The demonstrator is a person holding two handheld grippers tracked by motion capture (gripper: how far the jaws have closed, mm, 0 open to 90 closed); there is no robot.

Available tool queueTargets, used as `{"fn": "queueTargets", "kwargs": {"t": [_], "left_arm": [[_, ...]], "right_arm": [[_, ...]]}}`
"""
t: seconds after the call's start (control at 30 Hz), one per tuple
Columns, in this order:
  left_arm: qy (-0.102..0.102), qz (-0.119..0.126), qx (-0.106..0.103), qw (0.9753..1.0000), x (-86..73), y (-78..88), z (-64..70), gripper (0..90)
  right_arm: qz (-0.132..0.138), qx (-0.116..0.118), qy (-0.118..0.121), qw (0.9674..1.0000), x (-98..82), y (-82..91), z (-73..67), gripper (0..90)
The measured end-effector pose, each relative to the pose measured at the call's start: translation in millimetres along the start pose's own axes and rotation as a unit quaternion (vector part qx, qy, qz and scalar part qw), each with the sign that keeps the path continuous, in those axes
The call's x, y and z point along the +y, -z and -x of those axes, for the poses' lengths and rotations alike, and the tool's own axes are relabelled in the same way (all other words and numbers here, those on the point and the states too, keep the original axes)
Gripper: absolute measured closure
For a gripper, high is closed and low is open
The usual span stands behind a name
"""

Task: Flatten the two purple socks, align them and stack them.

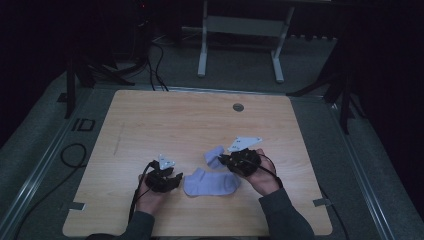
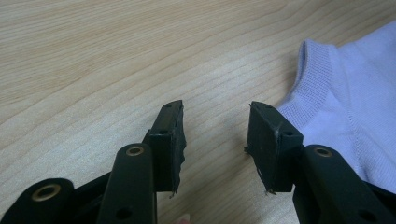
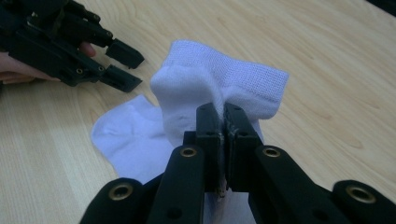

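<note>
Two pale lilac socks are on the wooden table [image 1: 150, 120]. One sock [image 1: 210, 183] lies flat near the front edge, between my hands. My right gripper [image 1: 223, 160] is shut on the cuff of the second sock [image 1: 214, 156], which bunches up just above the table. In the right gripper view the jaws [image 3: 223, 112] pinch that sock [image 3: 219, 79], with the flat sock [image 3: 126, 135] under it. My left gripper [image 1: 176, 180] rests open to the left of the flat sock. Its jaws [image 2: 215, 116] hold nothing, and the flat sock's cuff [image 2: 317, 79] lies just to their right.
A round cable hole [image 1: 238, 107] sits near the table's far edge. A white metal stand [image 1: 240, 30] is behind the table on the grey floor. Black cables [image 1: 75, 155] lie on the floor at the left. Bare wood stretches across the far half of the table.
</note>
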State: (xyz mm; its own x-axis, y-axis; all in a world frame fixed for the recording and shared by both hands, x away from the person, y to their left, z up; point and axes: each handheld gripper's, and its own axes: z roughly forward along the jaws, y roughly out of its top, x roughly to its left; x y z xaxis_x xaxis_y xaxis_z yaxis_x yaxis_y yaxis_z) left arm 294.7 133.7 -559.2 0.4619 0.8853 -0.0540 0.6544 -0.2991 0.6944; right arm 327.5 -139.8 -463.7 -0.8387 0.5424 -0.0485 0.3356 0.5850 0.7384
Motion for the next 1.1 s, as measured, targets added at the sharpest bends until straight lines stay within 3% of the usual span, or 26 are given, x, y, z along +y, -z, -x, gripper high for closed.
{"fn": "queueTargets", "kwargs": {"t": [0.33, 0.47, 0.6, 0.67, 0.93, 1.1], "left_arm": [[0.003, -0.005, 0.005, 1.0, 0.6, 1.0, -0.2, 57.2], [0.01, 0.01, 0.001, 0.9999, 2.4, 11.1, 0.9, 60.1], [0.008, 0.046, -0.017, 0.9988, 6.5, 29.5, 7.2, 63.0], [0.008, 0.054, -0.038, 0.9978, 8.5, 35.2, 11.3, 63.6], [-0.019, 0.052, -0.089, 0.9944, 15.5, 36.3, 33.0, 66.0], [-0.028, 0.051, -0.108, 0.9924, 18.0, 32.1, 43.5, 65.9]], "right_arm": [[-0.008, 0.033, 0.001, 0.9994, -9.6, -23.4, -9.5, 86.1], [-0.011, 0.042, -0.001, 0.9991, -13.7, -30.9, -11.0, 86.1], [-0.014, 0.047, 0.001, 0.9988, -15.8, -35.3, -11.9, 86.0], [-0.014, 0.047, 0.0, 0.9988, -16.6, -37.3, -11.5, 86.0], [-0.016, 0.051, 0.0, 0.9986, -18.3, -41.4, -12.6, 86.0], [-0.014, 0.053, 0.003, 0.9985, -18.3, -42.3, -14.0, 86.0]]}}
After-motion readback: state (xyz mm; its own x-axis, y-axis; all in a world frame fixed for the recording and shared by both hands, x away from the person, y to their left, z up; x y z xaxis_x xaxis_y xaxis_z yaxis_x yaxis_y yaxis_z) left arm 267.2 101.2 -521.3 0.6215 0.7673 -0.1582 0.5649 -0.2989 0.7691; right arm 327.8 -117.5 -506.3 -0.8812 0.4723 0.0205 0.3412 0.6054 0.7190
